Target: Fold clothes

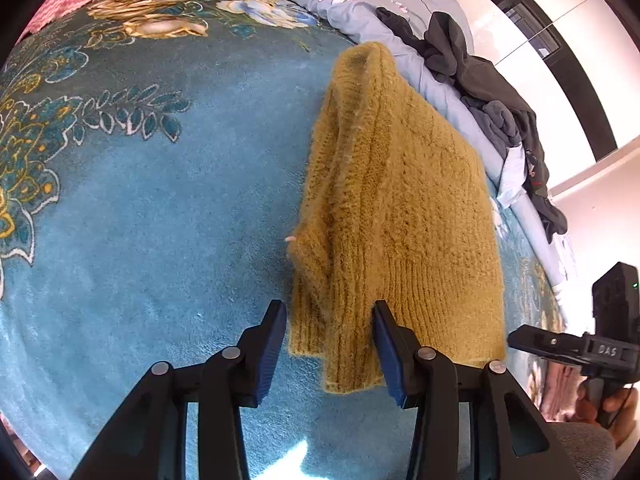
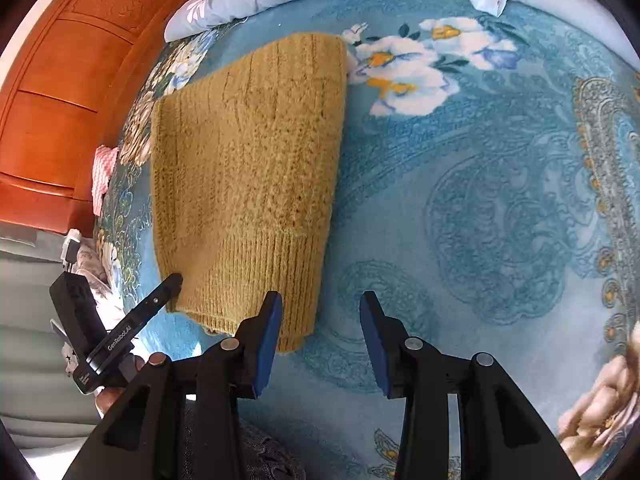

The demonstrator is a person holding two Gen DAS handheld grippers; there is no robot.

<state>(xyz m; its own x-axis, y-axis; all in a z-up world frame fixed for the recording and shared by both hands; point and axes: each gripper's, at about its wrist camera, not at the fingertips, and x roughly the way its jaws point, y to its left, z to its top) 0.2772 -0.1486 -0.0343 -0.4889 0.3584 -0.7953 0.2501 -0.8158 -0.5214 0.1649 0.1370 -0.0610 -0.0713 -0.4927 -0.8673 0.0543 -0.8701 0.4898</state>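
A mustard-yellow knitted sweater (image 1: 400, 208) lies folded into a narrow shape on a teal blanket (image 1: 180, 220) with a flower pattern that covers the bed. Its ribbed hem is towards both cameras, and one sleeve is folded along its left side in the left wrist view. The left tongs (image 1: 330, 344) stand apart over the hem's near left corner; the knit shows between the two blue pads, but they do not press on it. The right tongs (image 2: 320, 336) also stand apart, over the hem's right corner, with the left pad above the knit and the right pad above bare blanket; nothing is clamped. Each view catches the other tool at its edge, with part of a hand (image 1: 616, 408) on the handle. Beyond the sweater lie a pale blue quilt (image 1: 360, 8) with white daisies and a heap of dark grey clothes (image 1: 480, 76). A wooden headboard (image 2: 60, 92) stands at the left of the right wrist view.
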